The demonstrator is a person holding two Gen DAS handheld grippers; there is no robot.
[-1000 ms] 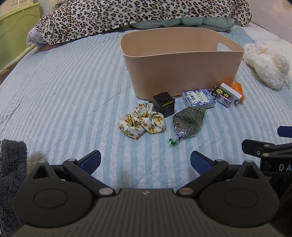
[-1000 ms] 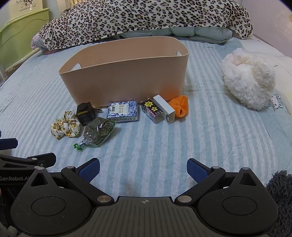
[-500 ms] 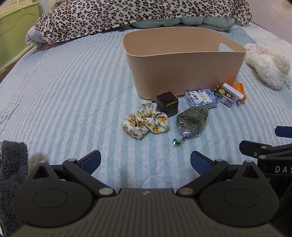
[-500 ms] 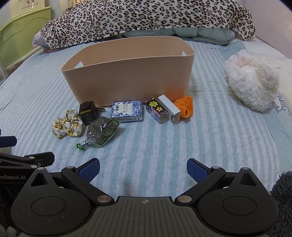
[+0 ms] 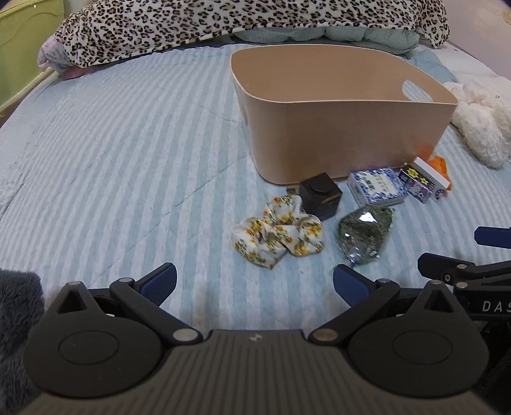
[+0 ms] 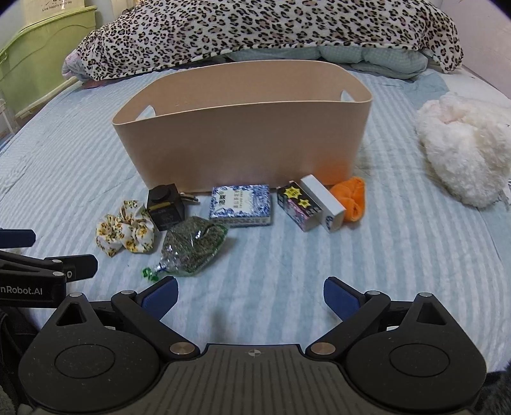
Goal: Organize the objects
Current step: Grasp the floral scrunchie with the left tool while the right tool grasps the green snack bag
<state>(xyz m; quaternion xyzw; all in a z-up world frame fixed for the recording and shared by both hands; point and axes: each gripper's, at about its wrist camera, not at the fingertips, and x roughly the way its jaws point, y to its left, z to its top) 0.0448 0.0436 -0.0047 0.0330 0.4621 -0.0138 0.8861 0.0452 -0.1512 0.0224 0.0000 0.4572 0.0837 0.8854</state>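
Observation:
A tan bin (image 5: 345, 134) (image 6: 242, 143) stands on the striped bed. In front of it lie a floral scrunchie (image 5: 278, 233) (image 6: 124, 228), a black cube (image 5: 321, 196) (image 6: 165, 206), a green bag of dried leaves (image 5: 365, 233) (image 6: 191, 244), a blue-white box (image 5: 377, 186) (image 6: 241, 204), a star-printed box (image 5: 415, 183) (image 6: 298, 204), a white box (image 6: 322, 202) and an orange cloth (image 6: 349, 196). My left gripper (image 5: 254, 282) is open and empty, just short of the scrunchie. My right gripper (image 6: 250, 295) is open and empty, short of the leaf bag and boxes.
A leopard-print blanket (image 6: 262, 28) lies behind the bin. A white fluffy toy (image 6: 463, 147) lies at the right. A green cabinet (image 6: 35, 60) stands at the far left. Dark fuzzy fabric (image 5: 16, 306) sits at the left wrist view's lower left.
Both grippers have moved forward toward the objects, which now look larger and closer. Both stay open. No object has moved.

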